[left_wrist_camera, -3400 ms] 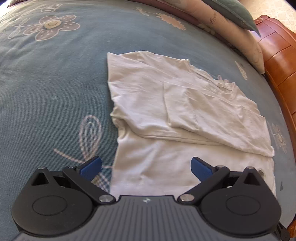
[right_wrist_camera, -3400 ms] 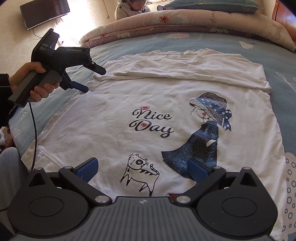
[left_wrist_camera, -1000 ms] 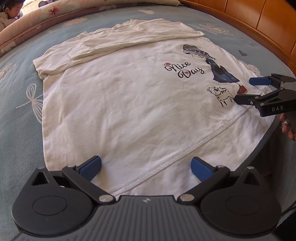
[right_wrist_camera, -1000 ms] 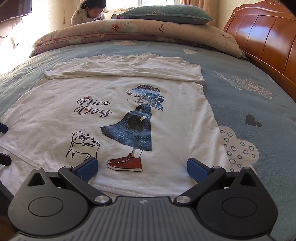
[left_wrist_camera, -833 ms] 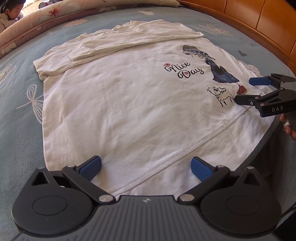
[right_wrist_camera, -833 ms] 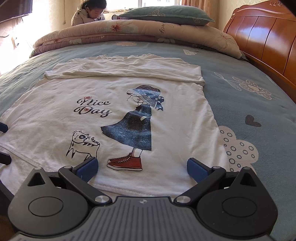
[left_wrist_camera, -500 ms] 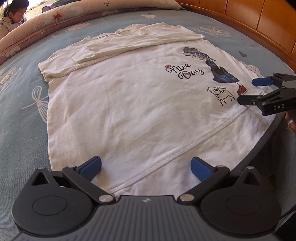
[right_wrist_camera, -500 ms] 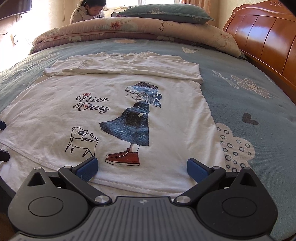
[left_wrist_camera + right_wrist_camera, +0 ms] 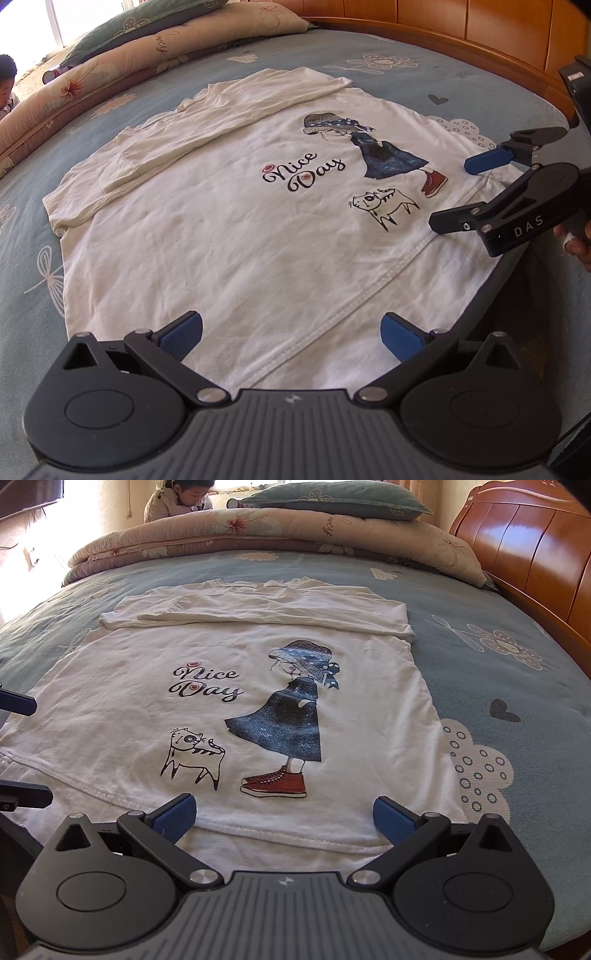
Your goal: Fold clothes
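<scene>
T-shirt (image 9: 258, 716): white, spread flat on the bed, print side up; top part with sleeves folded down into a band across the far end, toward 12 o'clock in the right wrist view.
Print (image 9: 291, 716): girl in blue hat and dress with red sneakers, "Nice Day" lettering at her 9 o'clock, small cat drawing toward 7 o'clock.
Hem (image 9: 295, 834): nearest the right wrist camera, at the near bed edge; stitched line visible, lying between the two blue pads.
Left gripper (image 9: 291, 334): jaws spread wide, nothing between them; poised over the shirt's near side edge at 6 o'clock of the left wrist view; contact with cloth cannot be told.
Right gripper (image 9: 283, 818): jaws spread wide, empty; low over the hem at 6 o'clock; also seen side-on at 3 o'clock in the left wrist view, marked "DAS", blue pad over the hem corner.
Hand (image 9: 574, 243): fingers partly visible on the right gripper's handle, frame edge at 3 o'clock.
Bed (image 9: 498, 672): blue-grey cover with flower, cloud and heart motifs.
Quilt (image 9: 332, 531): folded, floral, along the far side at 12 o'clock, green pillow (image 9: 332, 498) on top.
Headboard (image 9: 535, 554): reddish wood, at 2 o'clock.
Person (image 9: 177, 498): seated beyond the quilt, at 11 o'clock.
</scene>
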